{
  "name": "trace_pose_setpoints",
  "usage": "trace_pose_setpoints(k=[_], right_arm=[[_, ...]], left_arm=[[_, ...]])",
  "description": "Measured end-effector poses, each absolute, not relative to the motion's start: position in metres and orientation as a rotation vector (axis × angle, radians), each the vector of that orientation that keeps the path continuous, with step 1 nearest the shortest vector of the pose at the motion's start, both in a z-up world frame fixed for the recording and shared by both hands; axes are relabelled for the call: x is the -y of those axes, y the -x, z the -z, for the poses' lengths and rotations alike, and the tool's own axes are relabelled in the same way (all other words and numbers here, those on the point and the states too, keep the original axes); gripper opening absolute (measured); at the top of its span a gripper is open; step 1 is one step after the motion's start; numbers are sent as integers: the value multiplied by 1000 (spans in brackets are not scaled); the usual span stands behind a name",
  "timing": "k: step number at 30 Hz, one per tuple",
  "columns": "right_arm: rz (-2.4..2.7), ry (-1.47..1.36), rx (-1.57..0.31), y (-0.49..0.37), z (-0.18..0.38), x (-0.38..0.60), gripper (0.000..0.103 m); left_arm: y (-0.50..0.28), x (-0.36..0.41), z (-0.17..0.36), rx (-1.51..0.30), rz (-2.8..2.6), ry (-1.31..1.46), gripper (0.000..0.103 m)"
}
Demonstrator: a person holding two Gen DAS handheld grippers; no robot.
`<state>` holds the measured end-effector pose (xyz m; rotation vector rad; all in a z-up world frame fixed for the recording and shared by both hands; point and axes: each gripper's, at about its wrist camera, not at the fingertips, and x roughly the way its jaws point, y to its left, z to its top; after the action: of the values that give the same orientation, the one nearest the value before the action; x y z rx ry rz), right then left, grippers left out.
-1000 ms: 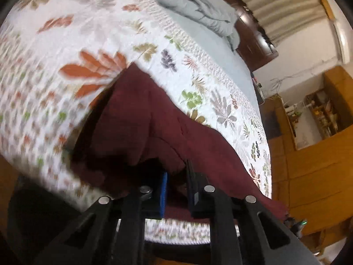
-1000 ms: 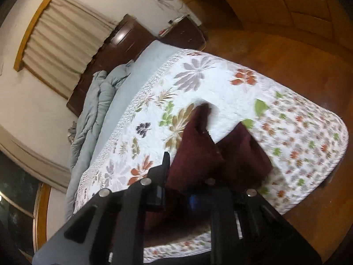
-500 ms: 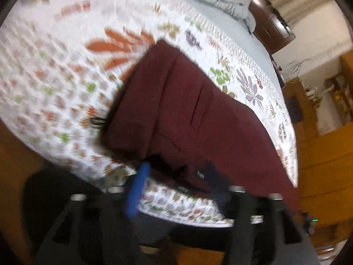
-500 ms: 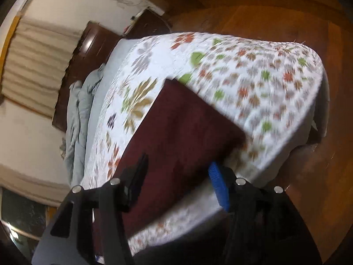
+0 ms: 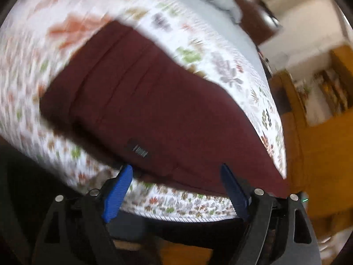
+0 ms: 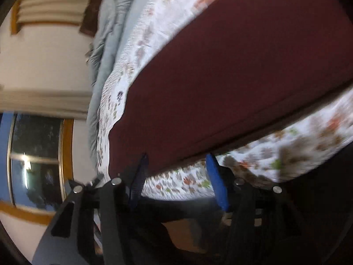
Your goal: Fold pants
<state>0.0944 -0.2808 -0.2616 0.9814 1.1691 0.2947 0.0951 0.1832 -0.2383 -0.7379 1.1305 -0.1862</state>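
Note:
Dark maroon pants (image 5: 154, 101) lie flat, folded lengthwise, on a white bedspread with a leaf print (image 5: 198, 205), close to the bed's near edge. In the left wrist view a small label (image 5: 138, 150) shows near the pants' near hem. My left gripper (image 5: 176, 172) hovers at that hem with its jaws opening wide, and nothing is pinched between its blue pads (image 5: 118, 193). In the right wrist view the pants (image 6: 231, 77) fill the frame. My right gripper (image 6: 176, 161) stands open just in front of their near edge, the cloth not clamped.
A crumpled grey-blue blanket (image 6: 108, 37) lies along the far side of the bed by a dark wooden headboard (image 5: 256, 15). Wooden cabinets and shelves (image 5: 320, 114) stand to the right. A curtain (image 6: 55, 2) and a window (image 6: 35, 161) show in the right wrist view.
Both grippers let go of the pants and opened. The pants now lie flat on the bed. The right gripper swept far along the bed edge and sank toward the pants' near edge.

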Motion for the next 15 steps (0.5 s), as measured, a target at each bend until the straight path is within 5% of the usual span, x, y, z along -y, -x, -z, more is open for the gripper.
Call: trace_pose_setpoints(k=[9,10,12,15], right_arm=[[-230,-1147,-1143,-90,278,291,51],[-224,-1152,-1141,-85,278,295,51],[-204,-1168,-1130,-81,278,301,52],[-193,-1171,-1118,-83,282,300,51]], left_arm=[[-103,-200,268,-1162,140,834,78],[-104,-201,270,-1153,134,845,73],[-105,-203,270,-1146,115,810,31],[-104,-205,273,-1131,138,825,19]])
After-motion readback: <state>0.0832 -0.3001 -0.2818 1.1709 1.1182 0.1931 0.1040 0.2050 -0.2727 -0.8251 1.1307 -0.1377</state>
